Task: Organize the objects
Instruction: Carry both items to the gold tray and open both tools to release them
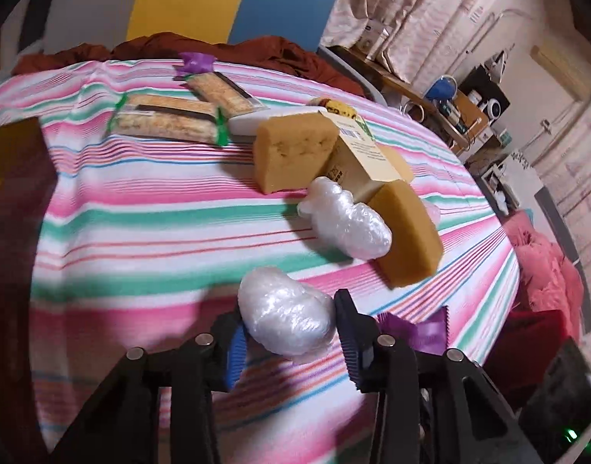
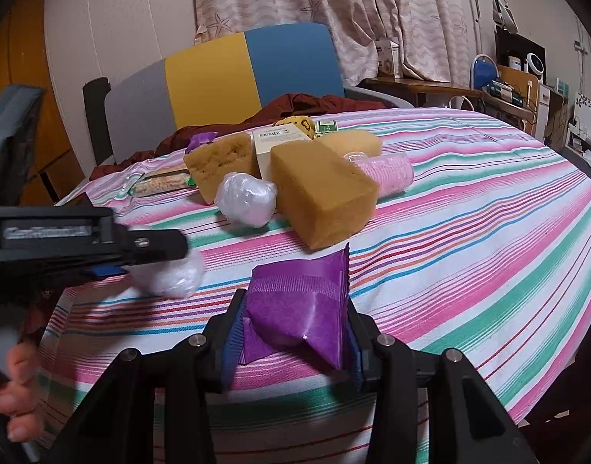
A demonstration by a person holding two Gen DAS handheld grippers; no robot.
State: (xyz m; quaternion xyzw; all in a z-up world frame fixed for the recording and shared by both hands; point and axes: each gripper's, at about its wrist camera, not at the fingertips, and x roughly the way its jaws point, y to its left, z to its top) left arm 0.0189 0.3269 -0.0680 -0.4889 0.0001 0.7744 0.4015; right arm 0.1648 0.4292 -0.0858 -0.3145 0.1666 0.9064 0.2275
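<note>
My left gripper (image 1: 291, 332) is shut on a white plastic-wrapped bundle (image 1: 287, 319), just above the striped tablecloth (image 1: 140, 232); it shows from the side in the right wrist view (image 2: 168, 270). My right gripper (image 2: 291, 332) is shut on a purple snack packet (image 2: 303, 305), seen also in the left wrist view (image 1: 419, 328). Beyond lie a second white bundle (image 1: 345, 220), two yellow sponges (image 1: 291, 150) (image 1: 407, 232), a cardboard box (image 1: 361, 154), two wrapped cracker packs (image 1: 168, 120) (image 1: 222, 91) and a pink roll (image 2: 388, 174).
A multicoloured chair (image 2: 249, 73) with a dark red cloth (image 2: 295, 104) stands behind the table. A cluttered desk and shelves (image 2: 520, 77) are at the right. A red cushion (image 1: 547, 270) lies beyond the table's right edge. A hand (image 2: 13, 394) holds the left gripper.
</note>
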